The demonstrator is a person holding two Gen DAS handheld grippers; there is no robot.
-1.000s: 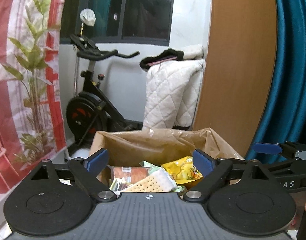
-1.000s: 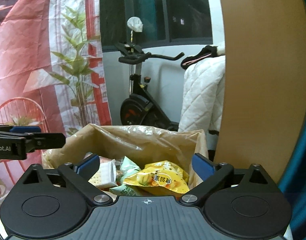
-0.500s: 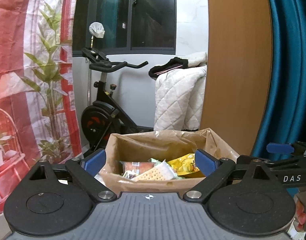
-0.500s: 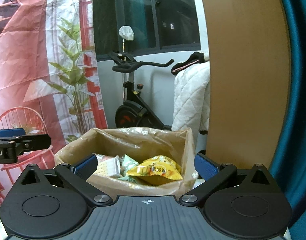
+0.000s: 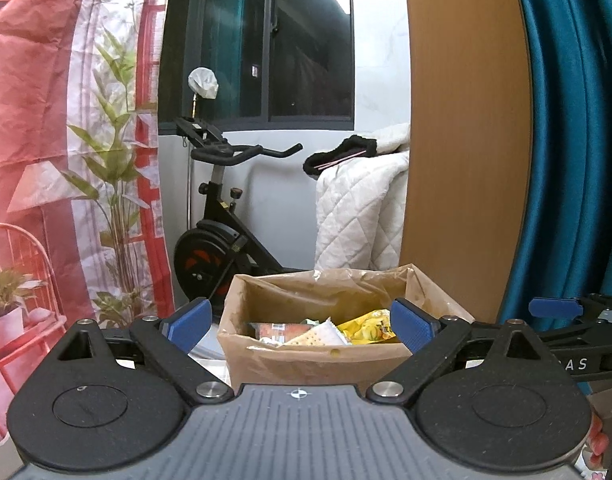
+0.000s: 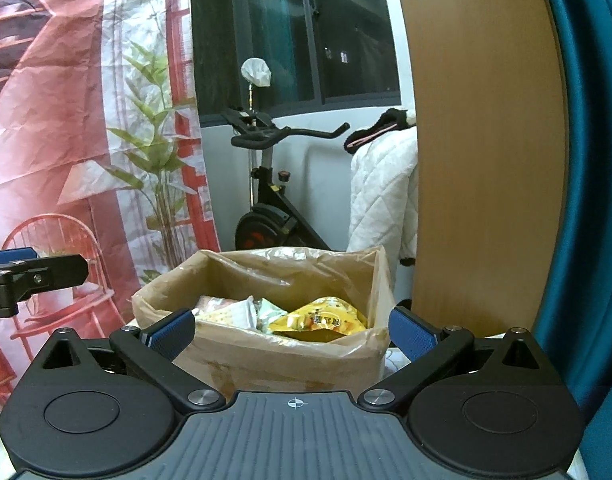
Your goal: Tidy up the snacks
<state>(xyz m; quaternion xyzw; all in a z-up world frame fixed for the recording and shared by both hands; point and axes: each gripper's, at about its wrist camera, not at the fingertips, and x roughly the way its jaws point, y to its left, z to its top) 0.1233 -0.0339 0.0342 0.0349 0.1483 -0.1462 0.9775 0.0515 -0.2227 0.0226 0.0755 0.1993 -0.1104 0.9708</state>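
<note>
A: What does each wrist view give that the other lacks?

B: The left one catches the right gripper [image 5: 553, 307] at its right edge and fingertips [image 5: 595, 438] of a hand at the lower right corner. The right one catches the left gripper [image 6: 10, 258] at its left edge.

A: And the claws?

B: Left gripper [image 5: 300, 326] spread wide, empty. Right gripper [image 6: 292, 330] likewise.

A: The snacks?

B: Inside the brown paper bag [image 6: 266, 354], which stands open-topped straight ahead of both grippers. A yellow snack packet [image 6: 319, 320] lies rightmost, a cracker pack [image 6: 230, 314] left of it, a reddish packet [image 5: 276, 329] furthest left.
</note>
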